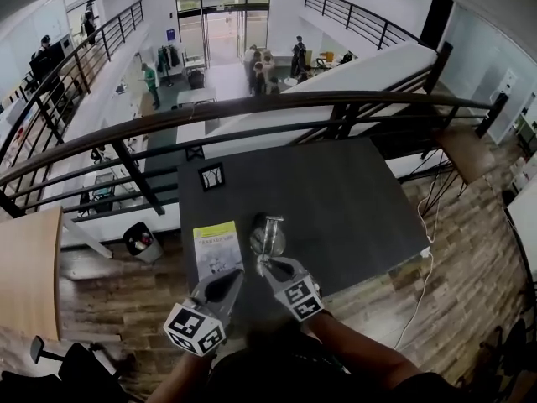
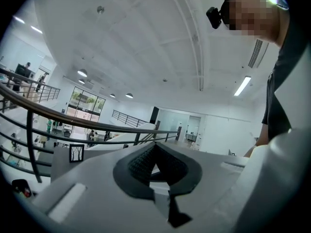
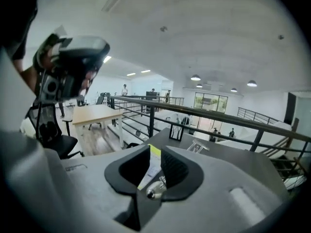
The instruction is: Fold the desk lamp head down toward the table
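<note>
Dark and matte, the table (image 1: 352, 200) stands against a curved black railing (image 1: 252, 107) on a mezzanine. Both grippers reach in from the near edge, side by side. The left gripper (image 1: 233, 277) points level, its ribbed pads meeting at the tips with nothing between them. The right gripper (image 1: 270, 267) tilts downward, its jaws clamped on a rounded chrome end of the desk lamp (image 1: 269, 235). The lamp, all polished metal, stands near the table's front edge beside a yellow-green booklet (image 1: 216, 246). Its long axis runs away from the person toward the railing.
</note>
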A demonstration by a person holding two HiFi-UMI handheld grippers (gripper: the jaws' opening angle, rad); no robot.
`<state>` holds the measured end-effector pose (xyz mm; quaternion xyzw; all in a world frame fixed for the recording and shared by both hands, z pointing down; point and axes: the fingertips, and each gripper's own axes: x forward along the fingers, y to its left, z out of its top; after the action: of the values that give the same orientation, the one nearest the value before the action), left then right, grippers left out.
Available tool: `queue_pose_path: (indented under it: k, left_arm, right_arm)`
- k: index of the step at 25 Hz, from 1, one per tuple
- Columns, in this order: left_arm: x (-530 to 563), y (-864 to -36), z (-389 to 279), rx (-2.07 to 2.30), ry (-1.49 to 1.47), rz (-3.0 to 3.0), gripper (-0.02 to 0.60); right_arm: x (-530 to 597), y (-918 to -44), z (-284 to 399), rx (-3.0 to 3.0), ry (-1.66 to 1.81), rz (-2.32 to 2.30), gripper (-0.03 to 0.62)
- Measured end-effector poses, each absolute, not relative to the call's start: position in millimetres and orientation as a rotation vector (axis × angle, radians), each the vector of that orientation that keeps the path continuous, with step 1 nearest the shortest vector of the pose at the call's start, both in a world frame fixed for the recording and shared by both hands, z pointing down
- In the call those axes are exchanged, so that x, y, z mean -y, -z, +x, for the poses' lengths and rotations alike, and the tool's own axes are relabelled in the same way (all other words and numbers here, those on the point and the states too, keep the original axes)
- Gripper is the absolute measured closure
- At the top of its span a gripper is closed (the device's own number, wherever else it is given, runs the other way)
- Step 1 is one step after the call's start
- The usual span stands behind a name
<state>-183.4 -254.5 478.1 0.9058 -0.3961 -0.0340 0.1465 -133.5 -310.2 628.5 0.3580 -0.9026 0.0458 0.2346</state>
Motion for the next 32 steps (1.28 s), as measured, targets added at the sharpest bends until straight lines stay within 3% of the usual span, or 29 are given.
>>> queue_pose_path:
  k: [6,12,32]
  left_arm:
    - [260,-463,-179,1.113,0.132,2.672,0.580]
    - [259,-460,-177,1.115,0.144,2.687,0.580]
    - [229,-435,-144,1.328,0.236,2.657,0.580]
  right_arm:
    - [304,-541,-145,2.661,-0.100,1.015,0.591]
    - [280,-489,-155,2.789,-0.051,0.976,0.591]
    - [251,-449,-129,2.981,-0.046,0.737,0.591]
